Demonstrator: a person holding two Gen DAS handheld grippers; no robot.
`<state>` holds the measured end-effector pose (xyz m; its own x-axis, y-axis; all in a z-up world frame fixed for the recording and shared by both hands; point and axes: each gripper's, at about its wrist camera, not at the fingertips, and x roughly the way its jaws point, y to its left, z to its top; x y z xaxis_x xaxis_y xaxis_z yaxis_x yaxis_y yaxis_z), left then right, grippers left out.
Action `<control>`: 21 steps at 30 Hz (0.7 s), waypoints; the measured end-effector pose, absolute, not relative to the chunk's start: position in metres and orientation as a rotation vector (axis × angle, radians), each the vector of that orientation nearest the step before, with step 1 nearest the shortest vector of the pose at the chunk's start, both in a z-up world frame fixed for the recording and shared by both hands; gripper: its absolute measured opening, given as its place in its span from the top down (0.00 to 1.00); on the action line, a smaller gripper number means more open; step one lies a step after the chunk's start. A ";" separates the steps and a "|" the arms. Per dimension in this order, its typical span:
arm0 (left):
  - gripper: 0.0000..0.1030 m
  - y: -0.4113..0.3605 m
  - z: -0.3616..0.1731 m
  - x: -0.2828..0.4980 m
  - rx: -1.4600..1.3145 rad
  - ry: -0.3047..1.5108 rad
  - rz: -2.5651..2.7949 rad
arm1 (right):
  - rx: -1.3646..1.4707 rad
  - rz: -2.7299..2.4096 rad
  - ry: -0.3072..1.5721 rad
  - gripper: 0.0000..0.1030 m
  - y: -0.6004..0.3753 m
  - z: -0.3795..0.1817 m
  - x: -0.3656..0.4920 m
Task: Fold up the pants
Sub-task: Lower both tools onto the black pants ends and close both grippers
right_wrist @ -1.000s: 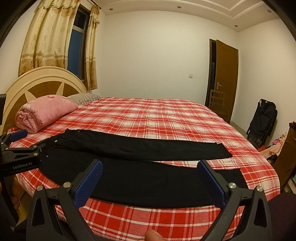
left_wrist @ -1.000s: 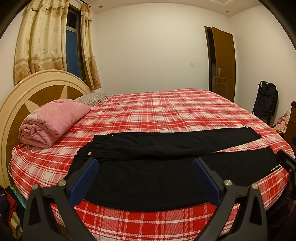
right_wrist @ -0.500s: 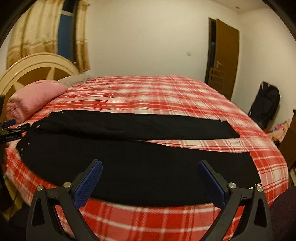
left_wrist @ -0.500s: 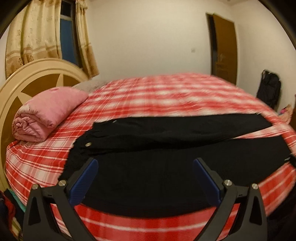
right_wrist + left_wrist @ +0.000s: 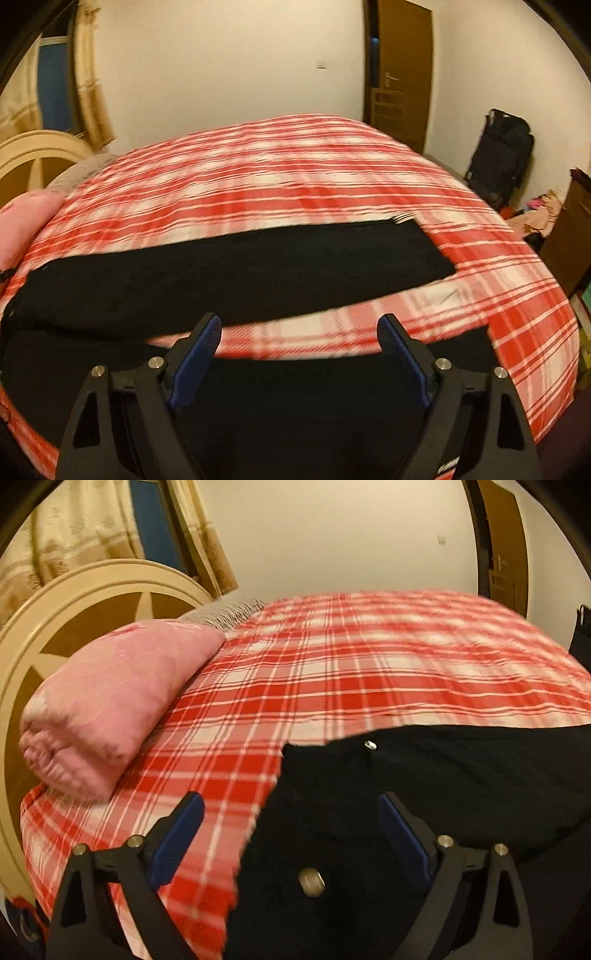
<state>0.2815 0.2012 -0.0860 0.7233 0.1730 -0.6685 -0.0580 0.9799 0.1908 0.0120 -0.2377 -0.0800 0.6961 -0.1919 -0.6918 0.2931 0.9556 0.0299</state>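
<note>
L gripper (image 5: 290, 812) spread, jaws closing, over pants (image 5: 424, 794) waist edge, not pinching. R gripper (image 5: 299, 334) same, above the legs, nothing pinched. Pants flat on bed (image 5: 369, 672), near side. Pillow (image 5: 110, 705) clear in left view only; bag (image 5: 498, 155) past bed, right view only.

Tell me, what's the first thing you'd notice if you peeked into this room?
The big bed with its bright red-and-white checked sheet fills the room. Black pants lie spread flat across its near side, legs apart. A rolled pink blanket sits by the round cream headboard on the left, and two grippers with blue pads, left gripper and right gripper, hover over the pants, jaws closing on nothing.
</note>
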 end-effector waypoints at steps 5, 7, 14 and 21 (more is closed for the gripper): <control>0.13 0.215 -0.105 0.340 0.108 0.834 0.036 | 0.146 -0.325 0.757 0.15 -0.272 -0.079 0.030; 0.15 0.217 -0.116 0.358 0.113 0.854 0.027 | 0.164 -0.353 0.762 0.15 -0.290 -0.081 0.035; 0.24 0.219 -0.155 0.393 0.124 0.967 -0.015 | 0.190 -0.449 0.784 0.15 -0.355 -0.090 0.053; 0.55 0.219 -0.160 0.393 0.072 1.000 -0.105 | 0.235 -0.521 0.823 0.21 -0.424 -0.106 0.080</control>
